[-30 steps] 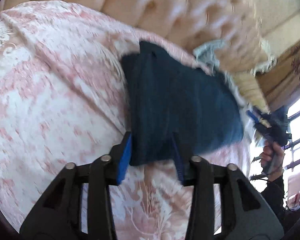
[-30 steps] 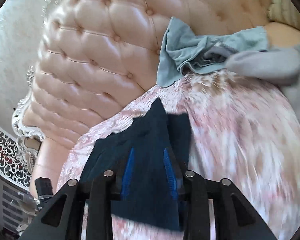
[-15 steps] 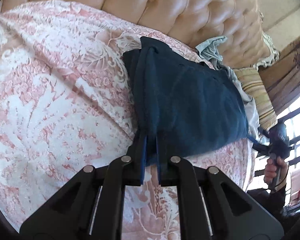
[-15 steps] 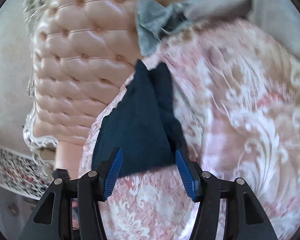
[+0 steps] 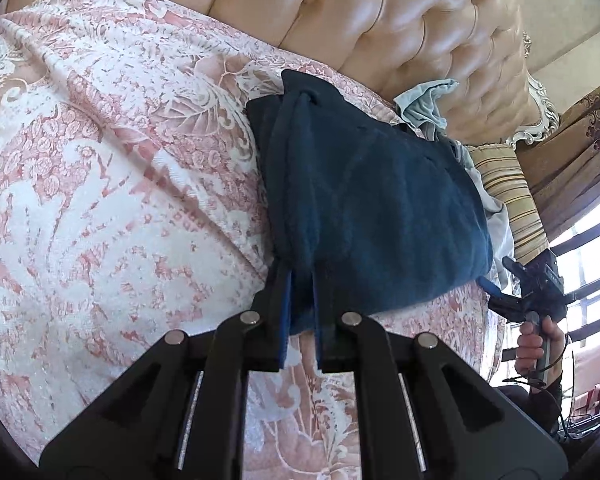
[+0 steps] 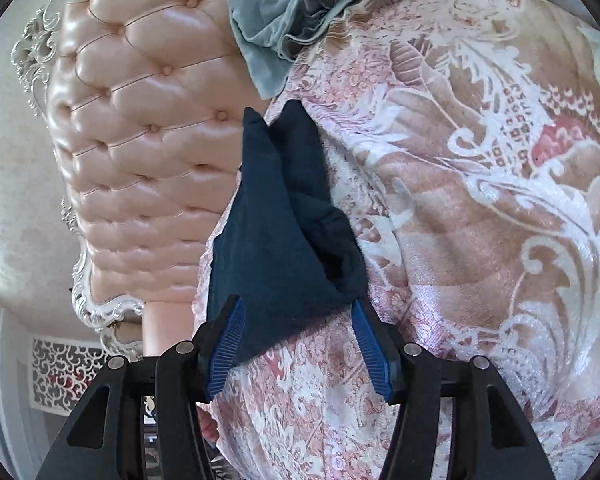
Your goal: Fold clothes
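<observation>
The dark navy, towel-soft folded garment [image 5: 372,208] lies on the pink-and-white floral bedspread [image 5: 112,184] near the peach tufted leather headboard [image 5: 400,28], its near corner clamped between the left gripper [image 5: 302,280] jaws, likely to anchor or lift that edge for the next fold. At the opposite end the right gripper [image 6: 296,308] straddles the other corner with jaws apart, pads not pressing. A crumpled pale blue-grey cloth [image 6: 268,40] waits by the headboard, seemingly next in line
</observation>
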{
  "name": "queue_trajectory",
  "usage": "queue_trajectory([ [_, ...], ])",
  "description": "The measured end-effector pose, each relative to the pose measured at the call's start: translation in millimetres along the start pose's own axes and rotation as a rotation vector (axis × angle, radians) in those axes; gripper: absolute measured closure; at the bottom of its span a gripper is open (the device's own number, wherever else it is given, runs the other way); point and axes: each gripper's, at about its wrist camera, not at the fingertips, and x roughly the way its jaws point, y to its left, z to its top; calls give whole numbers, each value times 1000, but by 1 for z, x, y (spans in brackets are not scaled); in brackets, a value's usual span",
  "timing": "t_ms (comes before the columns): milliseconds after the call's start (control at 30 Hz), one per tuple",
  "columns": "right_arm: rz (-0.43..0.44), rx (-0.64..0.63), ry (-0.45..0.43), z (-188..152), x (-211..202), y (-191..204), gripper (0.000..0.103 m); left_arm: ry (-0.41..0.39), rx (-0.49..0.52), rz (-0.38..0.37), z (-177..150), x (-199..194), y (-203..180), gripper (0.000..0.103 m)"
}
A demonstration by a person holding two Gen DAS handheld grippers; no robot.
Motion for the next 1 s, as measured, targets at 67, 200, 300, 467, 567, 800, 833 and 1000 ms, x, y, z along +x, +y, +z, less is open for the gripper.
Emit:
queue_trajectory([
  [67,-26,-22,5,-2,3,4,45,0,-2,-3,0,0,1,93],
  [200,-12,29,-49,0,3,1,44,-1,2,0,-1,1,0,93],
  [300,-77,-58,-86,-3,9,20,41,-3,1,0,-2,1,0,93],
  [467,-168,-123,-140,-6,19,32,39,-4,-5,-6,-3,0,0,93],
  [567,-228,-235,-203,-11,14,48,70,-6,-41,-30,-3,-1,4,90],
  [800,-220,-377,-261,-10,6,83,81,-22,-260,-309,-11,-21,19,35],
  [833,-211,-380,-267,-9,4,85,81,-6,-289,-361,-14,-22,18,35],
  [1000,-202,-400,-294,-8,2,94,81,81,-526,-452,-38,9,24,36],
])
